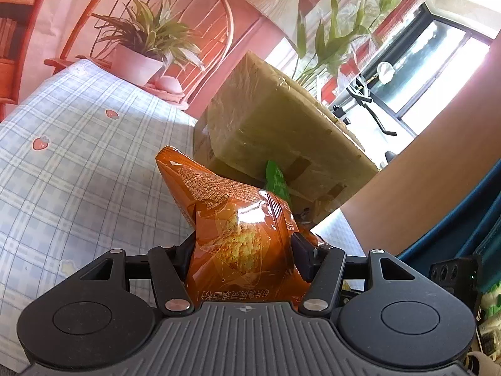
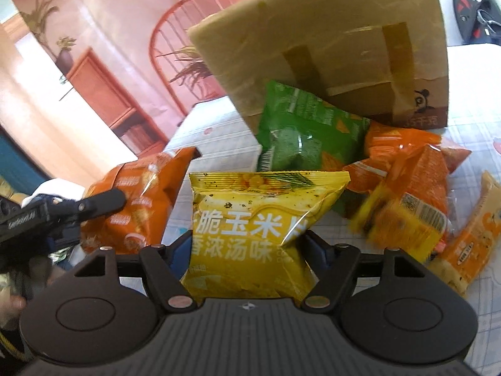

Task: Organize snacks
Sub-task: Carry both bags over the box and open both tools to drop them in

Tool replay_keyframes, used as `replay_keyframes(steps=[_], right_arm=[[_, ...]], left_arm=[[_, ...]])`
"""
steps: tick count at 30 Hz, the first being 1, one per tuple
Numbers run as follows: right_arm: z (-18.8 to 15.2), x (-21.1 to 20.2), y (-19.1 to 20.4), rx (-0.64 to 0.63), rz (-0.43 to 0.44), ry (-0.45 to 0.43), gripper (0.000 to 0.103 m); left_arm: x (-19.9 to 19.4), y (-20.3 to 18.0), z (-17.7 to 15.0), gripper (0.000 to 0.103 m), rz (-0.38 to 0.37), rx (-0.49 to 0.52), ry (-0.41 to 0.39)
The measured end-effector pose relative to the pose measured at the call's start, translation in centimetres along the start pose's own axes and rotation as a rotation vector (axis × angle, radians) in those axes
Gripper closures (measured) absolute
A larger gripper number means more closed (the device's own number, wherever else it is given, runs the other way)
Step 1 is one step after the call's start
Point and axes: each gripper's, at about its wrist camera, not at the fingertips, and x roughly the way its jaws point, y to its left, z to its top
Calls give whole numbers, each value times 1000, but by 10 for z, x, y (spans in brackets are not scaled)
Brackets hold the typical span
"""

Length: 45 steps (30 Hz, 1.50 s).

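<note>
Left wrist view: left gripper (image 1: 242,244) is clamped on an orange snack bag (image 1: 238,219), cardboard box (image 1: 281,125) right behind. Right wrist view: right gripper (image 2: 249,247) pinches a yellow corn chip bag (image 2: 256,219), with more packets like the green bag (image 2: 307,131) only visible here

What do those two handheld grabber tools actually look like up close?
Both the left gripper and right gripper are matte black, with a ribbed grey base, two round discs, silver pivot pins and a small crosshair mark. The right fingers show blue.
</note>
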Motion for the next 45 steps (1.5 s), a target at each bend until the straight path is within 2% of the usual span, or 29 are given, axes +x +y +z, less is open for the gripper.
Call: replay_keyframes(steps=[6,14,21,28,31,35,40,45], right_arm=[[19,-12,-2,12,60,-74,29],[58,-44,-18,36,67,-237,29],[80,-72,-33,35,32,-355,29],[115,-104,-47,8,1,-453,29],[139,-114,-52,-22,-26,-484,29],[178,-108,-51,-82,-76,-498,29],[225,-76,-55,-122,-112,-473,29],[256,-21,-64,-179,-194,-355,29]], left_arm=[[-1,-12,12,41,1,32,-20],[0,-34,36,41,-21,83,-72],[11,-59,58,41,-58,136,-98],[25,-95,103,41,-97,227,-139],[40,-116,130,41,-86,289,-160],[73,-143,167,41,-85,360,-137],[130,-160,192,41,-22,454,-63],[188,-152,202,41,40,511,72]])
